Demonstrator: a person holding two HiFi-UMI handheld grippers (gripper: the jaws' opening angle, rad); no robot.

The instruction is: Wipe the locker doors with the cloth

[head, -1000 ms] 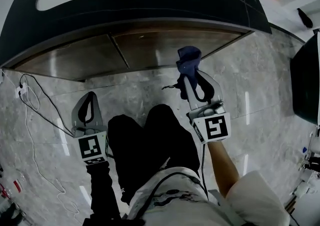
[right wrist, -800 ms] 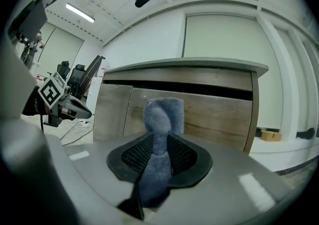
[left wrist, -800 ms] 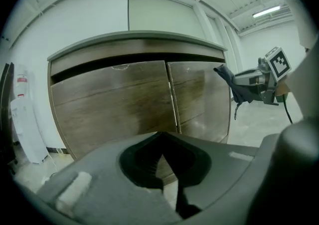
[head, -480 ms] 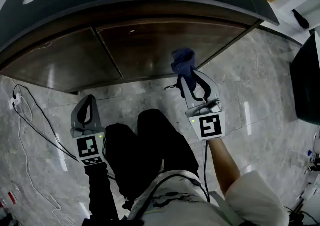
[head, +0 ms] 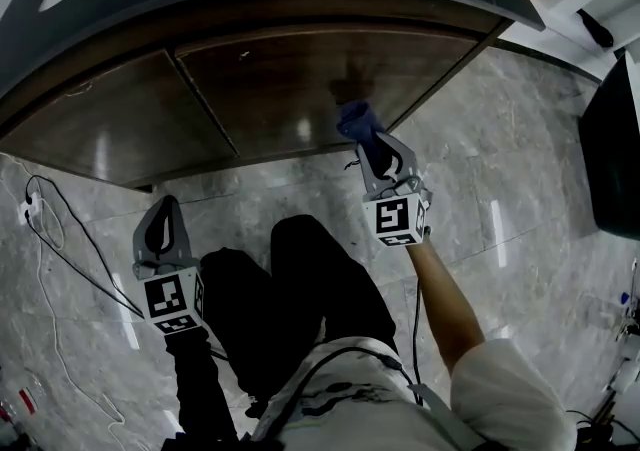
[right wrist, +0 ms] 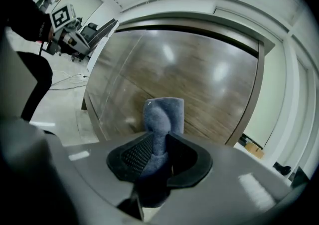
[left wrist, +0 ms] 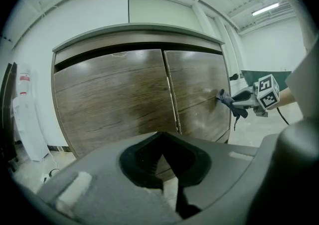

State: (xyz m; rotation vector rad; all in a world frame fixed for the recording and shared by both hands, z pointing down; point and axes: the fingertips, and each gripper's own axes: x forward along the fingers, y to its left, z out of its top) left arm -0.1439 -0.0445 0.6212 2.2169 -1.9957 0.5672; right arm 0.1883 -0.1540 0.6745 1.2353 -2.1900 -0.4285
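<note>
While right claw (right wrist: 159, 143) grips fuzzy blue cloth (right wrist: 163, 112), wood-grain locker doors (right wrist: 204, 77) gleam.

The person wears black trousers (head: 300, 289) and, below them in the head view, a white top (head: 390, 429) with a dark print (head: 330, 401). Left of the trousers is a long black sleeve (head: 200, 389); right of them is a short white sleeve (head: 500, 394). The left gripper (head: 164, 207) and right gripper (head: 374, 153) are grey and loop-shaped. Each has a white marker cube (head: 170, 299) (head: 398, 219) with a black square pattern. A thin black cable (head: 416, 299) trails right of the trousers.
</note>
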